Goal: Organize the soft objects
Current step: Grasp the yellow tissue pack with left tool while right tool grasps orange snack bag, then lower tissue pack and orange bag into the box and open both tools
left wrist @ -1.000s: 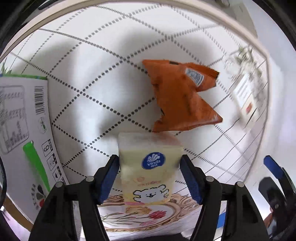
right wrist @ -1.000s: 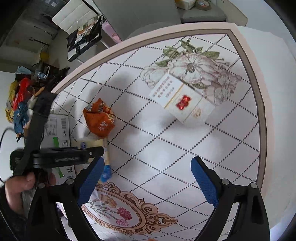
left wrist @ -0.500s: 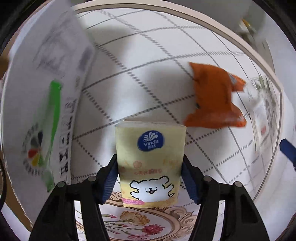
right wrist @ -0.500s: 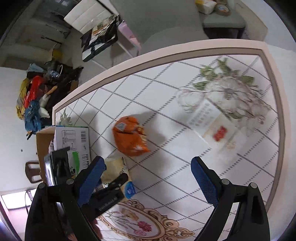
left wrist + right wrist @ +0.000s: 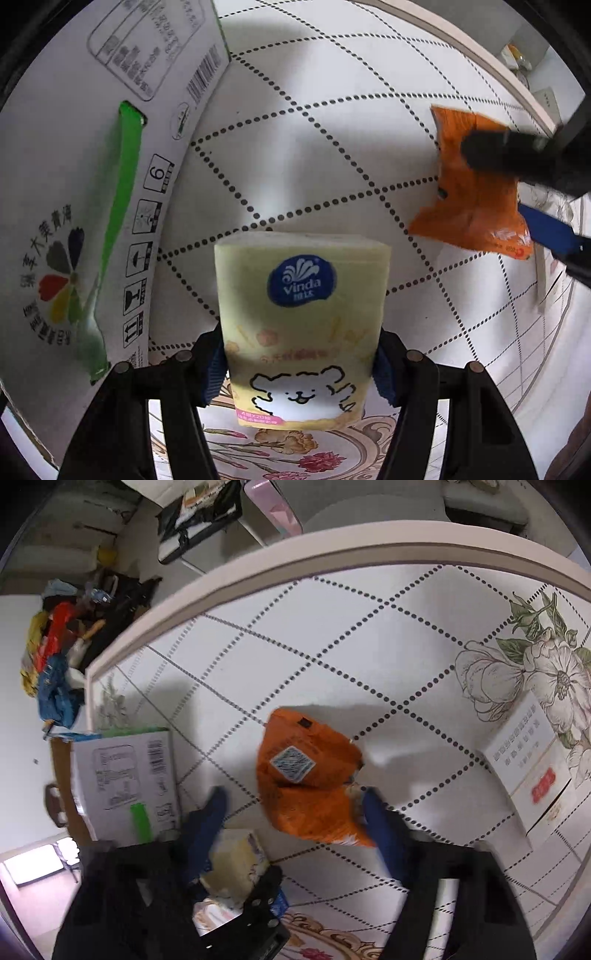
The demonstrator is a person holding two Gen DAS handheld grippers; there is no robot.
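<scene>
**Left clamped on tissue pack, right closing around orange bag**

While the left gripper (image 5: 299, 369) pointed down at the table (image 5: 332, 129), its blue pads sat pressed against both sides of the yellow tissue pack (image 5: 301, 317), so it was clamped on it. Pack stood upright between the fingers, blue logo and white cartoon bear facing the camera. It hung over the table's dotted diamond pattern, with the floral medallion (image 5: 280, 450) under the gripper body.

White cardboard box (image 5: 92, 184) lay just left of the pack, printed side up: barcode, handling symbols, a green strip (image 5: 122, 206). Pack and box were apart, not touching.

Orange snack bag (image 5: 476, 192) lay flat on the table to the right in the left wrist view. Right gripper's dark finger crossed over the bag there, blurred.

Right wrist view: right gripper (image 5: 295, 812) had just been closing, jaws about half way in, with the orange snack bag (image 5: 306, 779) between them. Right pad looked to be at the bag's crumpled edge; left pad stood clear of it with table showing in the gap. Motion blur, so contact on the right side can't be confirmed. Not a grip yet.

Flat white packet (image 5: 528, 771) with a red mark lay well to the right, on the flower print (image 5: 554, 672).
</scene>
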